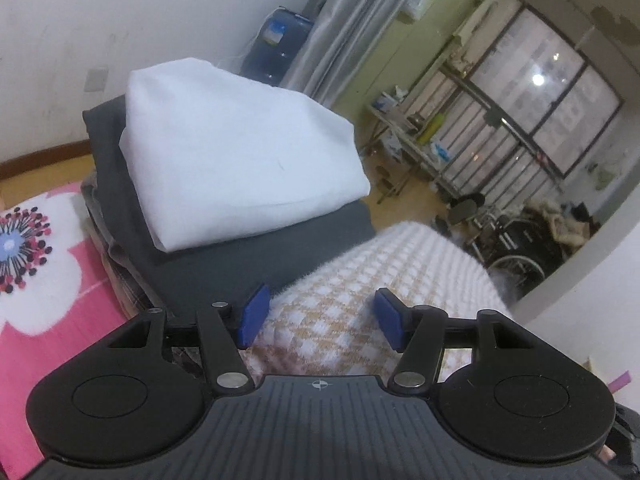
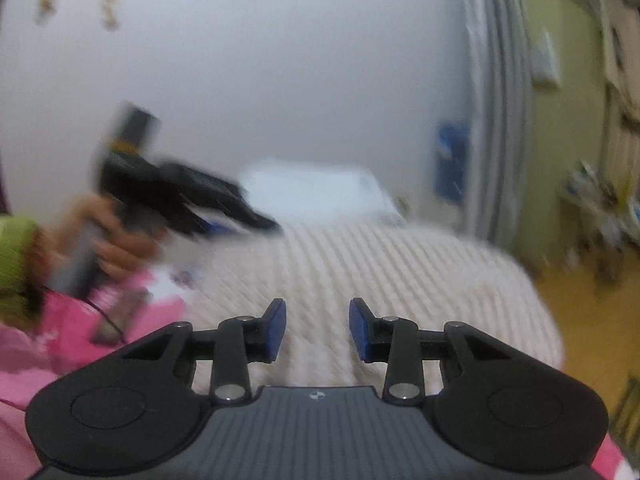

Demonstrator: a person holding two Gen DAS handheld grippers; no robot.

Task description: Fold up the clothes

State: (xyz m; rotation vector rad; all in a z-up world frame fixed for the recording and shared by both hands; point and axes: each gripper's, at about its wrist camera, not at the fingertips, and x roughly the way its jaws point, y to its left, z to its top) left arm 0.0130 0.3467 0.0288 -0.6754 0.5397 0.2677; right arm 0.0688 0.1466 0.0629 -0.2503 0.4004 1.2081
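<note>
The left gripper (image 1: 318, 318) hovers with jaws apart and empty, and the right gripper (image 2: 318, 330) likewise gapes on nothing. Just ahead of and beneath both lies the cream checked knit garment (image 1: 360, 280), which looks soft, fluffy and limp, so pinching an edge or corner seems best. No readable writing shows.

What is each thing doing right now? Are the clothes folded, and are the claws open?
White cloth: folded, on top of the pile.
Grey cloth: folded, under the white one.
Checked sweater: lying flat beside the pile, not yet stacked.
Left claw: open, holding nothing.
Right claw: open, holding nothing.
</note>
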